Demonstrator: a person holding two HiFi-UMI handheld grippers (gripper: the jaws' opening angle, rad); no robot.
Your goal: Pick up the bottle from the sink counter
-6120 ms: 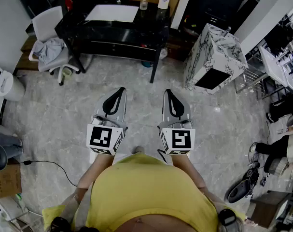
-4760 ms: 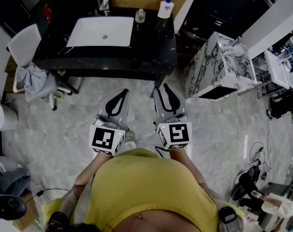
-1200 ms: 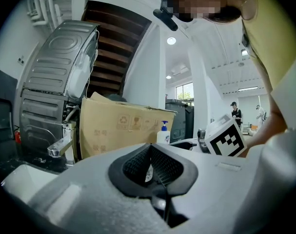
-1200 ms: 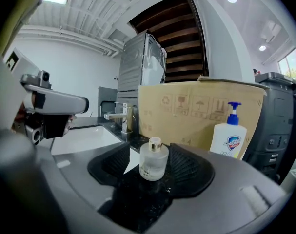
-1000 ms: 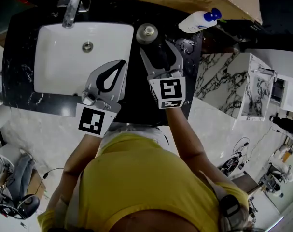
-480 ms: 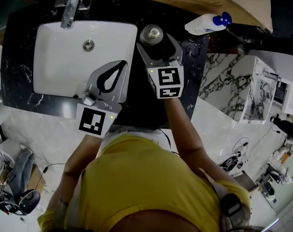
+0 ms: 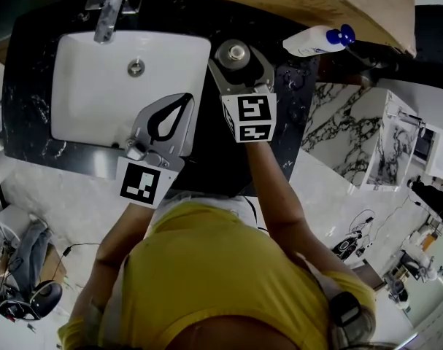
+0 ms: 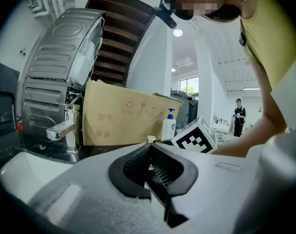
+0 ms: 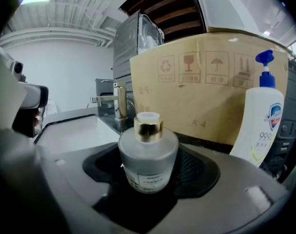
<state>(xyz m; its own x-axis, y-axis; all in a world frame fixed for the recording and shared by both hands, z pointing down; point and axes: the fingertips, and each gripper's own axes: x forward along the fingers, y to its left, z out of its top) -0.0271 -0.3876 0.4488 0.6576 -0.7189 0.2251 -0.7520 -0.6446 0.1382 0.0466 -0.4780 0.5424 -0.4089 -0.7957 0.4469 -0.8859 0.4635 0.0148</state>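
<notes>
The upright bottle (image 9: 148, 155) beside the sink (image 7: 82, 97) stood between the right gripper's (image 7: 241, 63) spread, closing jaws, not yet touched.

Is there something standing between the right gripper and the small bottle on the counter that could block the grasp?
Nothing visible does. The bottle stands between the jaws of the right gripper, which are closing, with a little gap showing on each side. The soap dispenser stands apart, off to the right.
</notes>
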